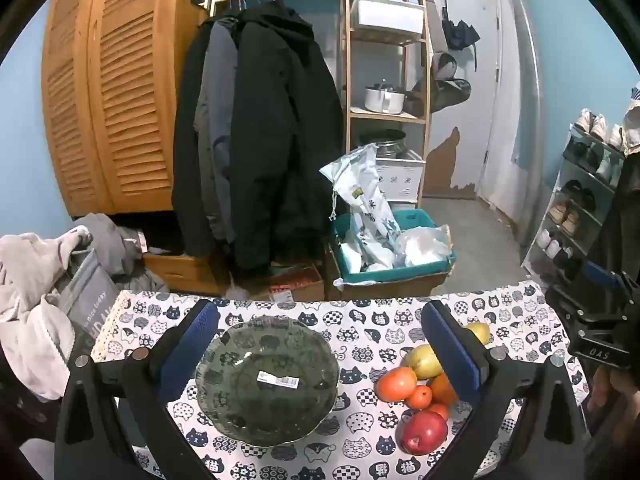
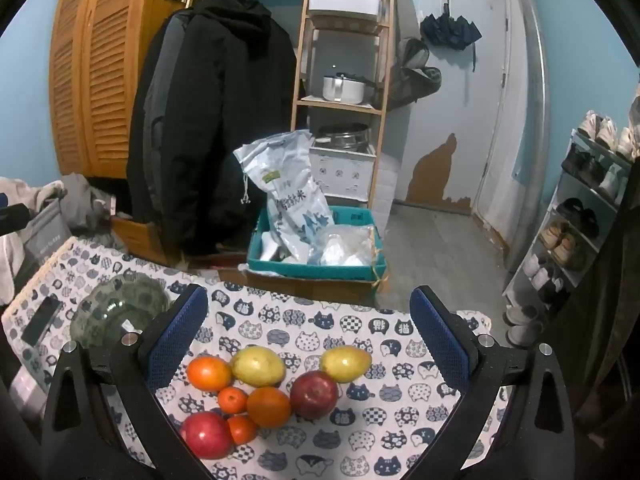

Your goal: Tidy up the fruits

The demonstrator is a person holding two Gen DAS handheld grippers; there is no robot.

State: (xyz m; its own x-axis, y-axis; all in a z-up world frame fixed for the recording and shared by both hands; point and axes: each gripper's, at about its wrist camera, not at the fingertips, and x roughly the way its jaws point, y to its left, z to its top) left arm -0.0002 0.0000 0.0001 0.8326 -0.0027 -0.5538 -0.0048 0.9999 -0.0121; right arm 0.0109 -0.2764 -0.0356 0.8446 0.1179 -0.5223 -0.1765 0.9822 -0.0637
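Fruit point(image 2: 260, 392) sits clustered toward the bench's point(image 2: 360, 440) right edge, the glass bowl point(image 1: 267, 380) empty, both the left claw point(image 1: 320, 344) and right claw point(image 2: 308, 332) spread, nothing sorted yet.

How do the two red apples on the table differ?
Position: the near apple lies at the cluster's front left; the far apple sits further back and right, beside a yellow fruit.
Colour: the near apple is brighter pinkish red; the far apple is darker, maroon.
Neighbours: the near apple is next to a small tangerine; the far apple is next to the large orange.
Shared: both lie loose on the cat-print cloth, ungripped.
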